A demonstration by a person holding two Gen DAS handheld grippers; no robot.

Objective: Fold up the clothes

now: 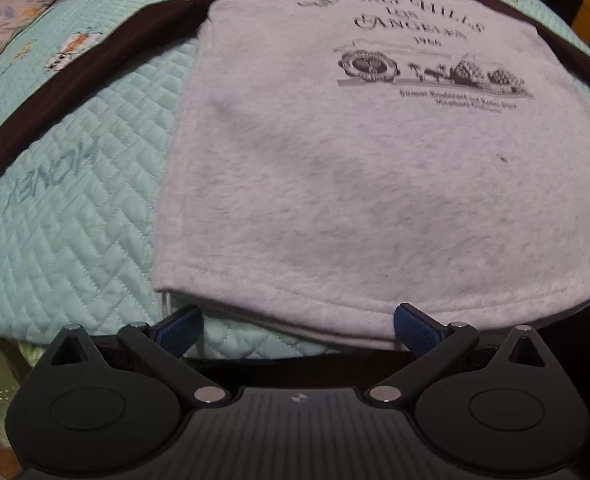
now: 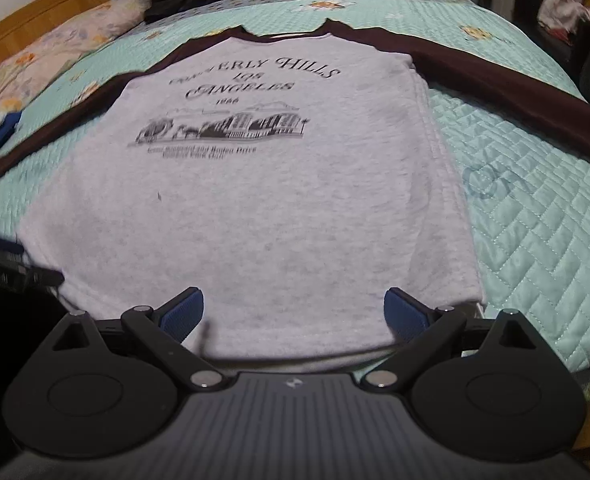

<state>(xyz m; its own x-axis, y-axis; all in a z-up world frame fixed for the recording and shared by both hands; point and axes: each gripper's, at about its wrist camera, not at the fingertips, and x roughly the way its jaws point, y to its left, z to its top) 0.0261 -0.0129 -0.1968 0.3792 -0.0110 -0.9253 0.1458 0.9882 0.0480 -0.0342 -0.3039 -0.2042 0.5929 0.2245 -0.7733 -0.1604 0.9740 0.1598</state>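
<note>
My grey raglan sweatshirt (image 2: 255, 208) lies flat, print side up, on the mint quilted bedspread (image 2: 535, 240), with its dark brown sleeves (image 2: 495, 76) stretched out to both sides and its hem nearest me at the bed's edge. Both of my tongs are spread wide and pinch nothing. The right gripper (image 2: 294, 312) hovers over the hem near the right corner, its blue pads (image 2: 405, 314) standing apart above the cloth. The left gripper (image 1: 297, 326) sits at the hem's left corner, one pad over the bare quilt and the other over the grey fabric.

What worries me most is the grab. The hem is thick and doubled; if I close too shallow I may catch only the top layer, and the shirt would peel open instead of folding as one piece. Close too deep and I could pinch the quilt along with it and drag the bedspread. With my left tong straddling the corner, it could also slip off the edge entirely. If my two hands lift unevenly, the fold line will skew, and the spread sleeves may trail and bunch underneath.

Both hands tilt steeply downward toward the hem, the left more so than the right, side by side at the near edge of the bed.
</note>
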